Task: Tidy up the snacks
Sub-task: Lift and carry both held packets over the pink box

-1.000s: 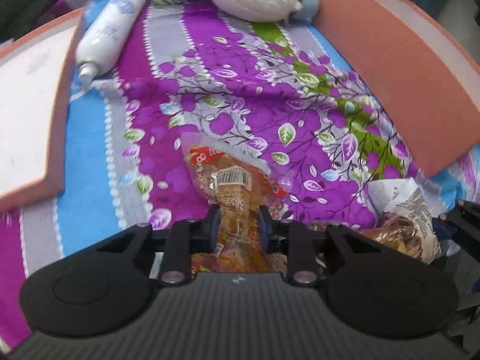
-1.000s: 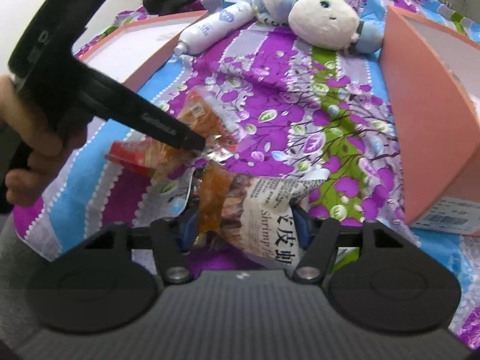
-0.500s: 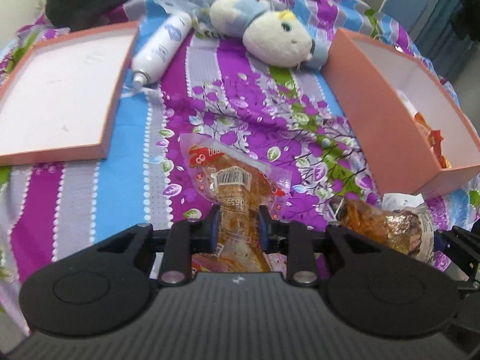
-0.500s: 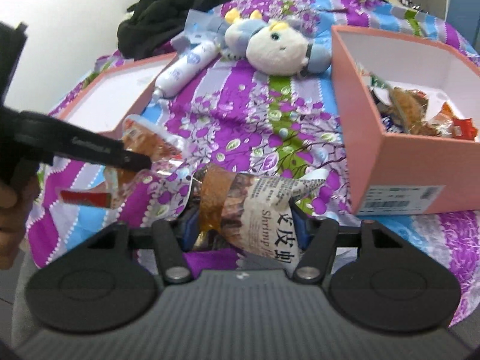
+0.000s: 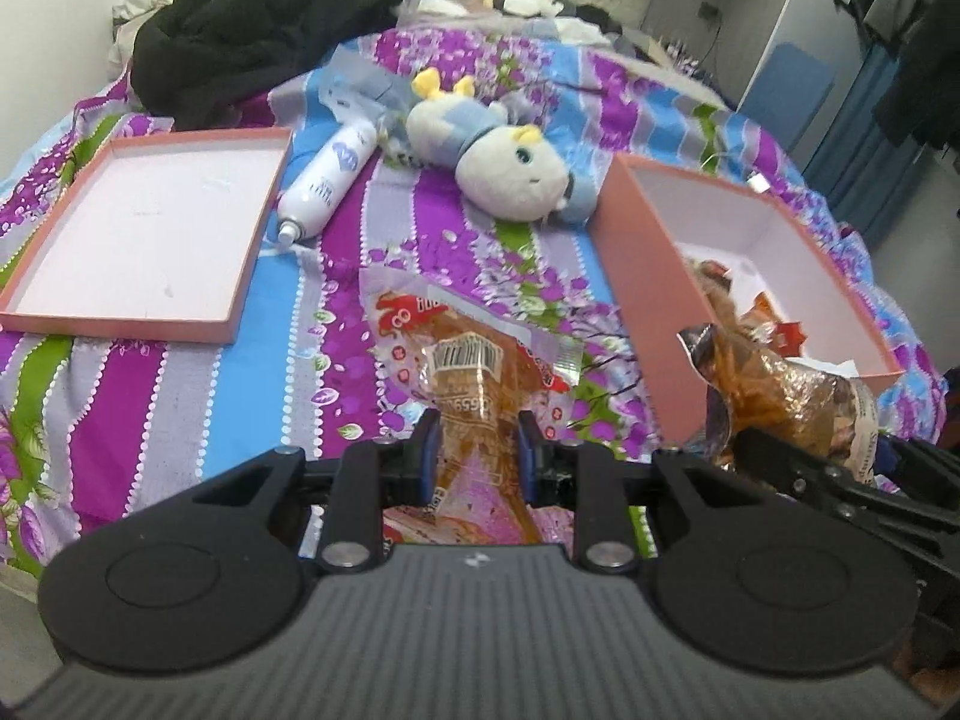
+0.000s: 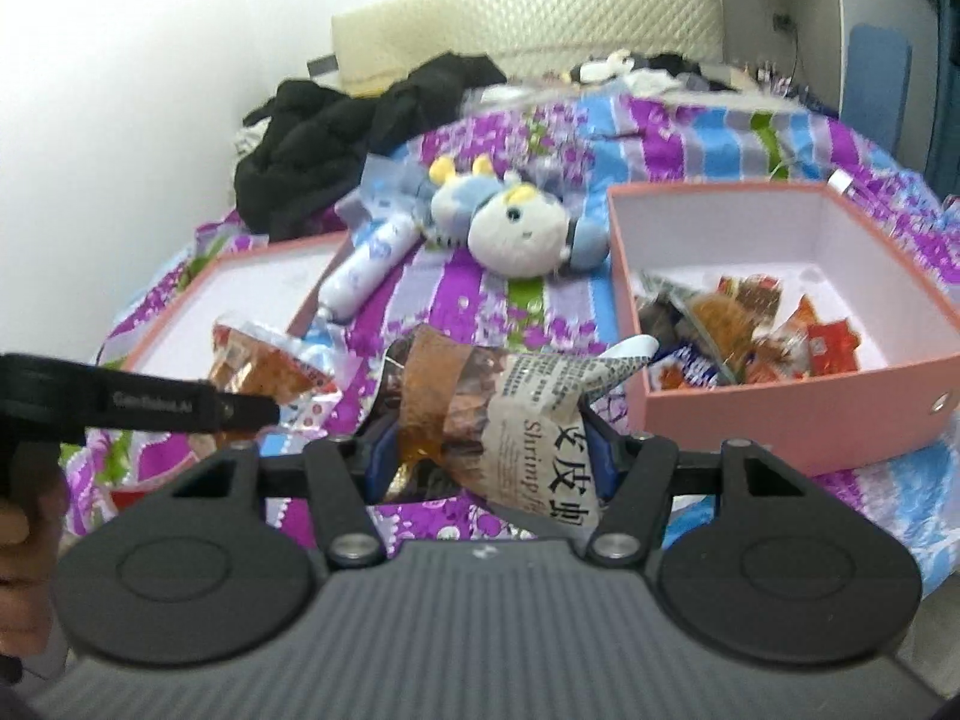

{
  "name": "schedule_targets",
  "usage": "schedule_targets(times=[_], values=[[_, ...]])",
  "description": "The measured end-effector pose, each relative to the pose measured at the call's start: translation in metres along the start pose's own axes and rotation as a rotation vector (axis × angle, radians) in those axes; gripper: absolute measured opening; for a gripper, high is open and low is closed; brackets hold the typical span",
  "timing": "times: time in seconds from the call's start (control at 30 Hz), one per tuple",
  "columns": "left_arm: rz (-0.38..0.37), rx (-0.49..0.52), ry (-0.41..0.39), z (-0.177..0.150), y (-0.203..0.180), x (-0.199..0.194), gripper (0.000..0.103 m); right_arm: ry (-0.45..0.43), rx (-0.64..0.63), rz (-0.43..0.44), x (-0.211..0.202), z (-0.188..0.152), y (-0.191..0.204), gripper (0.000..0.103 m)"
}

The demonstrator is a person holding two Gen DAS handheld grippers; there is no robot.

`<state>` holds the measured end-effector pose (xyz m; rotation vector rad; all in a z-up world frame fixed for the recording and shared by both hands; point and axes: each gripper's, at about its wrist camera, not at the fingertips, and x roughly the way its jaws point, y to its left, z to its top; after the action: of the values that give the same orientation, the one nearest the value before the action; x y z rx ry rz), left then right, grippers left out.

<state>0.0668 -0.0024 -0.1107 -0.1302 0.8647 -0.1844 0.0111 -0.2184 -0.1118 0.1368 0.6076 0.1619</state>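
My left gripper [image 5: 474, 441] is shut on a clear red-edged snack packet [image 5: 468, 354] with a barcode, held up above the bedspread. In the right wrist view that packet [image 6: 264, 366] hangs from the left gripper's black finger. My right gripper [image 6: 489, 450] is shut on a newsprint-patterned shrimp snack bag [image 6: 522, 408], which also shows at the right of the left wrist view as a crumpled bag [image 5: 774, 390]. The pink box [image 6: 780, 408] with several snack packets inside stands to the right, a little beyond both grippers.
A shallow pink lid [image 5: 144, 228] lies at the left. Between lid and box lie a white spray bottle [image 5: 327, 180] and a plush toy [image 5: 510, 162]. Black clothes [image 5: 264, 30] are heaped at the back. A hand [image 6: 24, 528] holds the left gripper.
Both grippers have risen from the bedspread with their packets, so the views now take in the whole bed and the inside of the pink box.
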Motion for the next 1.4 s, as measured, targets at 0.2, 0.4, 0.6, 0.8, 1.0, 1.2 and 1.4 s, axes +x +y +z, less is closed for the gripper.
schedule_targets(times=[0.2, 0.4, 0.6, 0.8, 1.0, 1.2, 1.4], values=[[-0.022, -0.011, -0.049, -0.006, -0.009, -0.034, 0.029, -0.063, 0.018, -0.009, -0.038, 0.004, -0.003, 0.062], [-0.076, -0.021, -0.076, -0.008, -0.026, -0.054, 0.029, -0.108, 0.014, -0.037, -0.067, 0.007, -0.011, 0.062], [-0.16, 0.042, -0.061, -0.003, -0.068, -0.047, 0.029, -0.13, 0.052, -0.1, -0.085, 0.006, -0.032, 0.062], [-0.221, 0.093, -0.011, 0.006, -0.104, -0.025, 0.029, -0.128, 0.114, -0.162, -0.086, 0.006, -0.062, 0.062], [-0.234, 0.118, -0.012, 0.038, -0.127, 0.006, 0.029, -0.125, 0.144, -0.179, -0.063, 0.02, -0.086, 0.062], [-0.246, 0.122, -0.022, 0.084, -0.144, 0.039, 0.029, -0.129, 0.123, -0.205, -0.037, 0.042, -0.112, 0.062], [-0.27, 0.134, -0.023, 0.13, -0.167, 0.086, 0.029, -0.121, 0.118, -0.238, -0.005, 0.061, -0.143, 0.062]])
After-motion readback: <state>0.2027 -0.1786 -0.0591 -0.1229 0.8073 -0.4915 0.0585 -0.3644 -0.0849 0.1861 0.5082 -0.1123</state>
